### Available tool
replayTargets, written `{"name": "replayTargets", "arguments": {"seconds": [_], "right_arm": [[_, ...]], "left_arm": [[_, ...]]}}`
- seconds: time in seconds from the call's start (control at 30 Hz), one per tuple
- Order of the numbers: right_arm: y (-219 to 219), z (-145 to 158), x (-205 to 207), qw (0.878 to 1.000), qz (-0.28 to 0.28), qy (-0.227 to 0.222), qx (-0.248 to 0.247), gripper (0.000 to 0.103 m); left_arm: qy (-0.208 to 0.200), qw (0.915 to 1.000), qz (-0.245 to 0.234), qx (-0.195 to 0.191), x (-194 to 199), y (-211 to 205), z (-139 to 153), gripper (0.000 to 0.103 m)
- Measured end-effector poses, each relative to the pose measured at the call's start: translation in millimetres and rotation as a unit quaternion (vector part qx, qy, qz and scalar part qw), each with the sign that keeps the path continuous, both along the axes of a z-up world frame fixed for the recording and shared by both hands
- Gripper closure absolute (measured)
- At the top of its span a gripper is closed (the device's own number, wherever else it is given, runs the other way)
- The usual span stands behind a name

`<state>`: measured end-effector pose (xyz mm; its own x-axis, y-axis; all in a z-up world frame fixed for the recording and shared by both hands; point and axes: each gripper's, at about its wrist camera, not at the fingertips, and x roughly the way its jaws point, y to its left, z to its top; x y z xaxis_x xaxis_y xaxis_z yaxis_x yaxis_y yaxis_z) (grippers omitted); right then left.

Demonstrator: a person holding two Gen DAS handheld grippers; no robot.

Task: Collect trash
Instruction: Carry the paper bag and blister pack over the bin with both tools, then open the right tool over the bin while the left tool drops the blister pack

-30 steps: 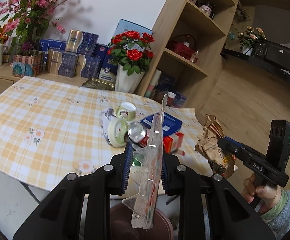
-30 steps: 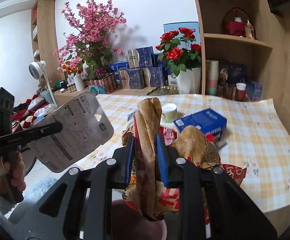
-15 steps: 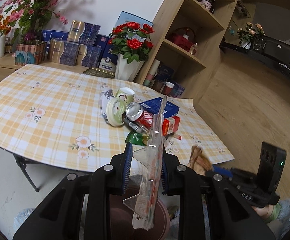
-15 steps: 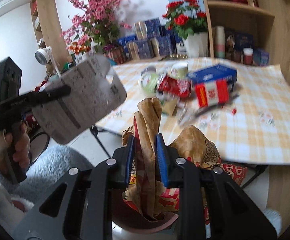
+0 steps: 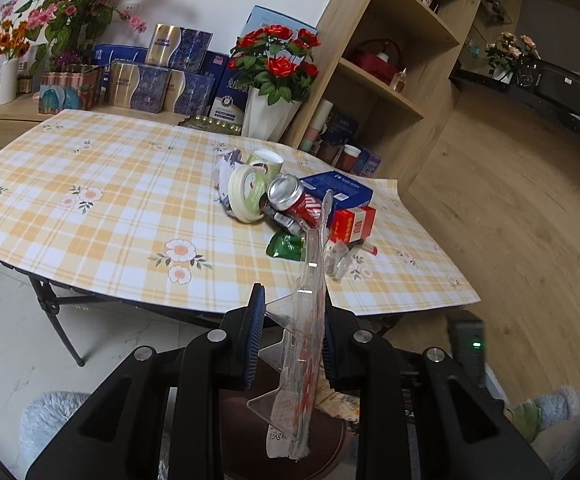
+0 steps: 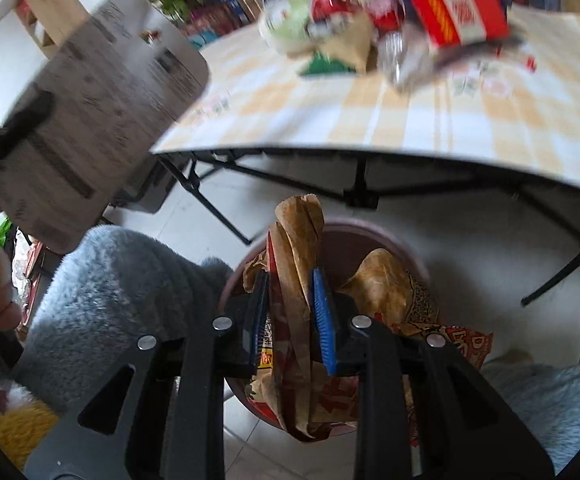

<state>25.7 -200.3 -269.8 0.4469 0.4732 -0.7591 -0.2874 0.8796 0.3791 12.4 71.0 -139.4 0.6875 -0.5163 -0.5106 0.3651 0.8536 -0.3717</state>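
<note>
My left gripper is shut on a clear plastic blister pack, held edge-on above a dark red trash bin on the floor. In the right wrist view the pack shows its grey printed card back at the left. My right gripper is shut on a crumpled brown paper bag and holds it over the bin's rim. More trash lies on the table: a red can, a tape roll, a red box and a green wrapper.
The checked tablecloth table stands on black folding legs. A blue box, a paper cup and a rose vase are on it. Wooden shelves stand behind. My grey fuzzy sleeve is beside the bin.
Both grippers have come back from the table and down toward the floor. The right gripper with the paper bag now hangs over the bin. Both still hold their items.
</note>
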Motion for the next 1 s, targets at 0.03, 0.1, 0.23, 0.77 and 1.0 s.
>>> {"name": "replayTargets", "arguments": {"seconds": [0.03,0.1,0.23,0.77,1.0], "right_arm": [[2.1,-7.7,2.5,1.0,0.001,0.011,-0.007,0.077],[3.1,-20.4,7.1,0.999,-0.004,0.029,-0.019,0.077],[0.3,-40.3,16.7,0.997,-0.026,0.071,-0.025,0.07],[-45.7,30.9,-3.1,0.988,-0.134,-0.067,-0.043,0.007],[-66.1,58.6,-10.2,0.975,-0.178,-0.123,-0.058,0.006]], "left_arm": [[0.0,1.0,-0.001,0.003,-0.4,-0.6,-1.5,0.078],[0.001,0.9999,-0.007,0.012,-0.6,-3.8,-6.4,0.078],[0.005,0.9995,-0.02,0.024,-0.5,-9.6,-14.9,0.078],[0.027,0.9944,-0.077,0.068,-9.5,-32.2,-30.6,0.078],[0.069,0.9876,-0.095,0.104,-3.2,-45.1,-52.9,0.078]]}}
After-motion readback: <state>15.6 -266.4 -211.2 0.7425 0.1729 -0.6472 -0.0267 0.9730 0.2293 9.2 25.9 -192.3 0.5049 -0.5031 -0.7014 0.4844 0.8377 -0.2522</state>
